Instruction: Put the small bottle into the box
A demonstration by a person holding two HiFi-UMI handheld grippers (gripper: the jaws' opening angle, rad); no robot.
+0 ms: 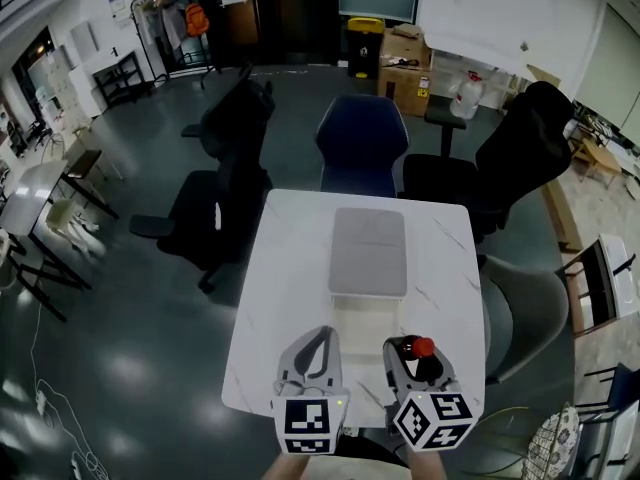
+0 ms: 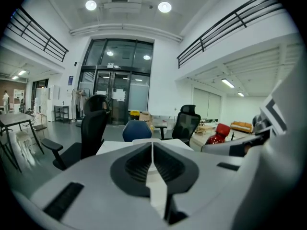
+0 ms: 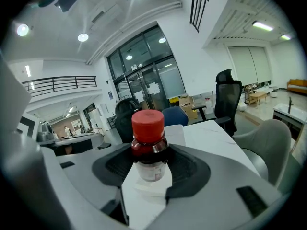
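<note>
A small dark bottle with a red cap [image 3: 148, 145] stands upright between the jaws of my right gripper [image 3: 149, 164], which is shut on it. From the head view the bottle [image 1: 418, 349] pokes out of the right gripper [image 1: 414, 360] near the table's front edge. An open white box [image 1: 363, 334] lies on the white table [image 1: 281, 308] between the two grippers, its grey lid [image 1: 369, 251] folded back beyond it. My left gripper [image 1: 316, 356] is shut and empty at the box's left; its jaws [image 2: 152, 164] meet in the left gripper view, where the bottle [image 2: 218, 134] shows at the right.
A blue chair [image 1: 362, 144] stands at the table's far edge, with black office chairs [image 1: 232, 178] to the left and right [image 1: 520, 153]. A grey chair [image 1: 525, 318] is close at the table's right side. Cardboard boxes [image 1: 402, 73] sit far back.
</note>
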